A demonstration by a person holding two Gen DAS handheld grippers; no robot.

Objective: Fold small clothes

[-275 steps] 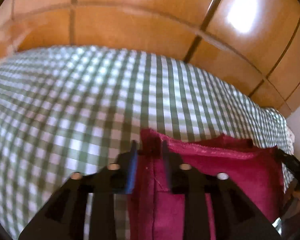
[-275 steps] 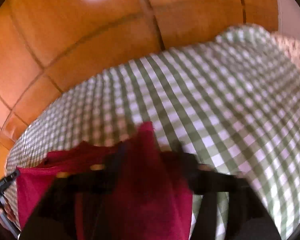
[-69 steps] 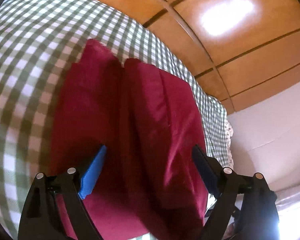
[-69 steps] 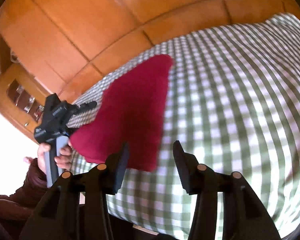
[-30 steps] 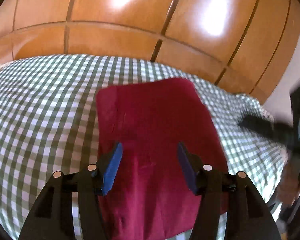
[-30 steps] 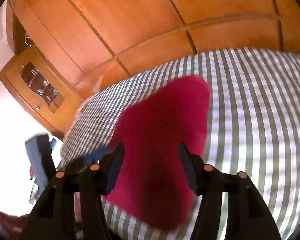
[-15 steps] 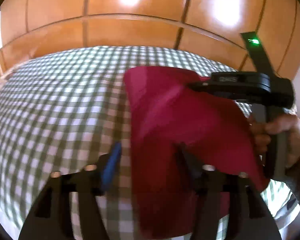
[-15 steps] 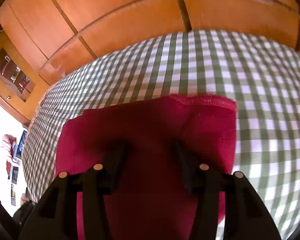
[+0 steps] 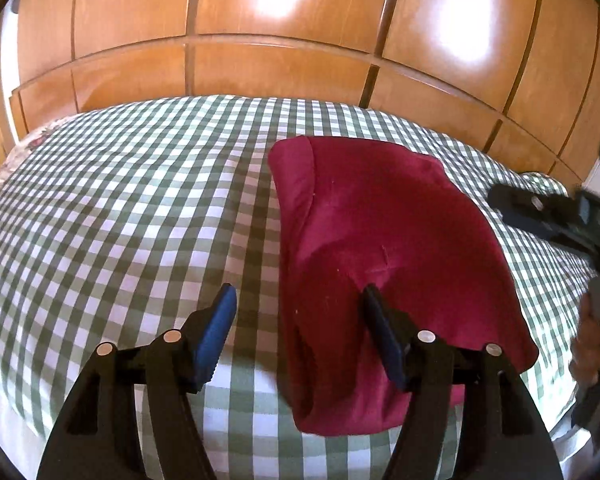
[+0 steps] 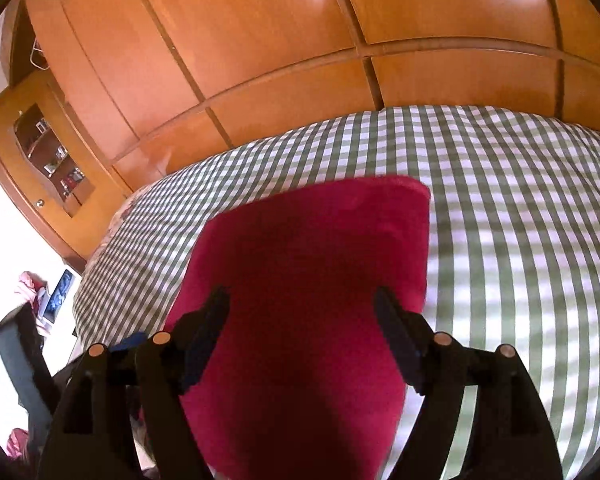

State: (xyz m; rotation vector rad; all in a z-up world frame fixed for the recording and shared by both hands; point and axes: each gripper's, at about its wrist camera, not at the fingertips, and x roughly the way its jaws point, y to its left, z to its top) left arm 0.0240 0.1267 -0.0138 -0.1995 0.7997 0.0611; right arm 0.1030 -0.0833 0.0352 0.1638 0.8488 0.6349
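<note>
Both hand-held grippers open over the folded red garment (image 9: 384, 236).
Your left hand-held gripper (image 9: 296, 300) and right hand-held gripper (image 10: 300, 300) hold nothing; a careless pinch could drag layers, undoing the fold.

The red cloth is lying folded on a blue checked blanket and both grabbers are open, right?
Almost. The checked blanket is green and white, not blue; the left wrist view shows it clearly. The rest holds: the red cloth lies folded on it, and the left gripper and the right gripper both have their fingers spread open, holding nothing.
</note>
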